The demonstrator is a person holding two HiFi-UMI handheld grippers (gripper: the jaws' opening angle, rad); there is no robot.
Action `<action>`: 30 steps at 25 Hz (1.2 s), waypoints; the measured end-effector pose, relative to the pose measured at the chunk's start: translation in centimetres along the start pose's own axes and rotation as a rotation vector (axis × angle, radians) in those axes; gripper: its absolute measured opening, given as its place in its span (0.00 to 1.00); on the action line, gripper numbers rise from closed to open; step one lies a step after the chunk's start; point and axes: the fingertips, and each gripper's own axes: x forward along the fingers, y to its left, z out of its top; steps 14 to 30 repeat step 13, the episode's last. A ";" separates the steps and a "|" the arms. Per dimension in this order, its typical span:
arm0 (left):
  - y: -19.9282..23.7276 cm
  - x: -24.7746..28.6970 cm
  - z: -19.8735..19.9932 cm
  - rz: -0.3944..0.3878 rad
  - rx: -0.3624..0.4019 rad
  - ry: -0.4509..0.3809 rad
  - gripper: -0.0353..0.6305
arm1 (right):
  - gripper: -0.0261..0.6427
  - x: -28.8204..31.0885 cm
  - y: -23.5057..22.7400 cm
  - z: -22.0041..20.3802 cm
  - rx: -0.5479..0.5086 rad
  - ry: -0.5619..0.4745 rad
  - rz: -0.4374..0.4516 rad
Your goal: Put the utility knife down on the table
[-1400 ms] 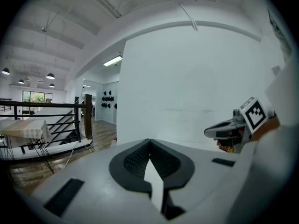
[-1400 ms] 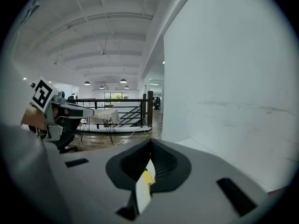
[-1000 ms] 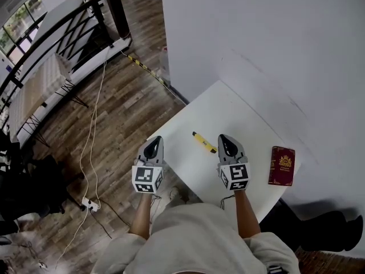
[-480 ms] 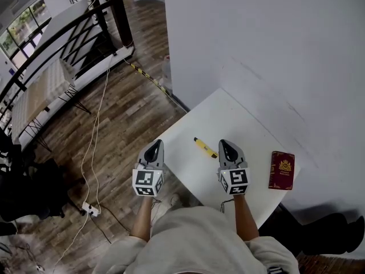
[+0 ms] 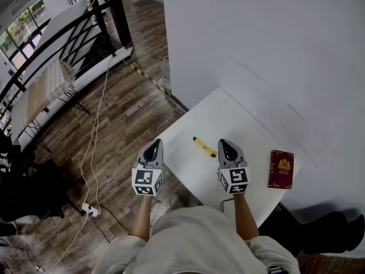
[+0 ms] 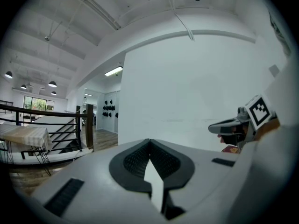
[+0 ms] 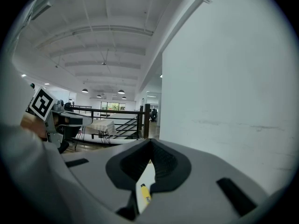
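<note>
Clearly the utility knife (image 5: 204, 146) is out of my grip: it lies flat on the white desk (image 5: 239, 124), slanted, between my two tools and a little ahead of them, apart from both. Judging by that, the put-down looks finished.

The left gripper (image 5: 153, 146) hovers by the near left edge of the desk with its jaws together and nothing between them. The right gripper (image 5: 226, 145) hangs just beside the knife's near end, jaws likewise pressed together and empty. In the right gripper view I can see the yellow tip of the knife through the gap under the pads, lying on the desk below, not clamped. A dark red booklet (image 5: 281, 168) sits well off to the right and is not in the way.

If I had to take the knife again, I would expect a light, rigid thing with a slim, smooth yellow body that could slide or roll under the pads. I would close across the narrow width near the middle of the handle, so it balances and does not tip. One end looks darker, and I cannot tell from here whether a blade is out, so I would keep the pads clear of both ends.
</note>
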 end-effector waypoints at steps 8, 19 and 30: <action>-0.1 0.3 -0.1 -0.005 -0.001 0.003 0.06 | 0.03 0.3 -0.1 -0.2 -0.003 0.007 0.002; -0.2 0.4 -0.2 -0.005 -0.001 0.008 0.06 | 0.03 0.3 -0.1 -0.4 -0.006 0.012 0.002; -0.2 0.4 -0.2 -0.005 -0.001 0.008 0.06 | 0.03 0.3 -0.1 -0.4 -0.006 0.012 0.002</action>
